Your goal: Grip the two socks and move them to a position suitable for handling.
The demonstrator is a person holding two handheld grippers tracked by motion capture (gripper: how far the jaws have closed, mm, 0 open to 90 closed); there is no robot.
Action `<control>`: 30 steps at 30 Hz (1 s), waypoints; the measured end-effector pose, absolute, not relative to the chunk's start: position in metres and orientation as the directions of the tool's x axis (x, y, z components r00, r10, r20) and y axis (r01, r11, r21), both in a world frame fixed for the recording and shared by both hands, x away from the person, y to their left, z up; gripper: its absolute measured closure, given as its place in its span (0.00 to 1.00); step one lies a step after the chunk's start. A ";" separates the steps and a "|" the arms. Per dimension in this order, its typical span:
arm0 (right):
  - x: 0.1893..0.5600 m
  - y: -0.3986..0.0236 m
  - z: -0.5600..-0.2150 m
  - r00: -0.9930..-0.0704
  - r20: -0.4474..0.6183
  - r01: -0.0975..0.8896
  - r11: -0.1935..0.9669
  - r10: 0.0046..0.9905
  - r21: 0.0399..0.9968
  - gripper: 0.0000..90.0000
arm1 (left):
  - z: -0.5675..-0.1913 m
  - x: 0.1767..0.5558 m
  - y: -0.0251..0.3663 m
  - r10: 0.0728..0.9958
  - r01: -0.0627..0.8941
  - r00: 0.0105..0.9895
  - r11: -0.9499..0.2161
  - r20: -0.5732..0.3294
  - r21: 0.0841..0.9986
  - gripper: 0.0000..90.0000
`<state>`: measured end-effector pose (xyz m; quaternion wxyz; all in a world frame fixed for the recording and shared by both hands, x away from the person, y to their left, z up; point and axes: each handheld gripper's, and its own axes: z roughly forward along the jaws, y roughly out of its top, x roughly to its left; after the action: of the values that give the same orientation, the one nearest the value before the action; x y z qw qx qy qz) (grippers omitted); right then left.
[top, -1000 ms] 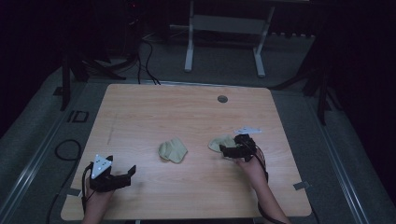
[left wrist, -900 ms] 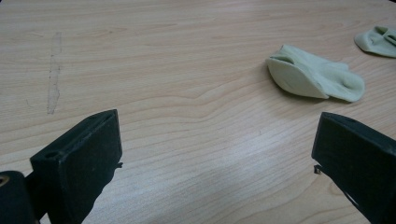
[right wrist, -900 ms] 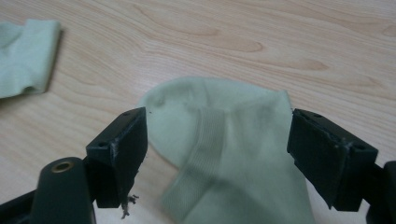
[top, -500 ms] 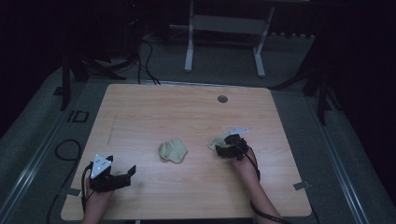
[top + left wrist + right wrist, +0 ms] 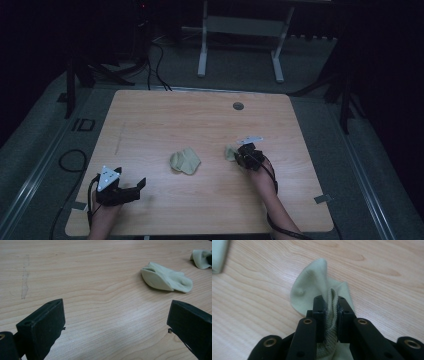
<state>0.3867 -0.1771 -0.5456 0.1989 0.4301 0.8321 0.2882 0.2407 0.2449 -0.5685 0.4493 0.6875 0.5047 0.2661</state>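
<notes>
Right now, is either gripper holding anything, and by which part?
The right gripper has just closed on the right-hand sock, pinching a bunched fold of ribbed fabric at its near end. The left gripper is open over bare table, holding nothing.

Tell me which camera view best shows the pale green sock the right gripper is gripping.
The right gripper view: the pale green fabric sock sits close up, pinched between the right gripper and its jaws. The high view shows a small pale patch beside that gripper; the left gripper view catches a corner at its edge.
</notes>
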 end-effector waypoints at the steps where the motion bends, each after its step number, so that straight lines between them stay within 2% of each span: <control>1: 0.382 -0.176 -0.538 -0.556 -0.076 0.590 0.457 0.828 0.666 0.89 | -0.569 0.241 0.245 0.933 0.454 0.349 -0.086 -0.088 0.887 0.02; 8: 0.352 -0.163 -0.508 -0.592 -0.056 0.538 0.446 0.804 0.715 0.89 | -0.568 0.240 0.243 0.932 0.450 0.354 -0.091 -0.084 0.888 0.02; 11: 0.347 -0.161 -0.506 -0.604 -0.049 0.534 0.450 0.795 0.716 0.89 | -0.568 0.240 0.243 0.930 0.448 0.359 -0.099 -0.077 0.889 0.02; 16: 0.318 -0.147 -0.501 -0.644 -0.032 0.505 0.456 0.765 0.733 0.89 | -0.568 0.240 0.242 0.930 0.447 0.361 -0.100 -0.076 0.889 0.02; 17: 0.302 -0.139 -0.504 -0.661 -0.015 0.498 0.454 0.750 0.739 0.89 | -0.568 0.239 0.241 0.929 0.451 0.363 -0.103 -0.077 0.887 0.02; 22: 0.289 -0.132 -0.510 -0.678 -0.036 0.492 0.490 0.734 0.720 0.89 | -0.567 0.238 0.238 0.927 0.449 0.367 -0.109 -0.072 0.887 0.02; 23: 0.279 -0.129 -0.521 -0.684 -0.029 0.506 0.503 0.729 0.701 0.89 | -0.566 0.237 0.235 0.924 0.443 0.377 -0.115 -0.069 0.889 0.02; 28: 0.275 -0.127 -0.532 -0.683 -0.011 0.524 0.501 0.730 0.689 0.89 | -0.565 0.236 0.230 0.916 0.437 0.396 -0.127 -0.064 0.891 0.02; 30: 0.270 -0.124 -0.548 -0.690 -0.006 0.539 0.519 0.723 0.663 0.88 | -0.564 0.234 0.224 0.908 0.429 0.413 -0.135 -0.061 0.893 0.02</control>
<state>0.2696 -0.1241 -0.5477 0.1421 0.3669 0.8600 0.3250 0.2342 0.2243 -0.5637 0.4562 0.7061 0.4735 0.2627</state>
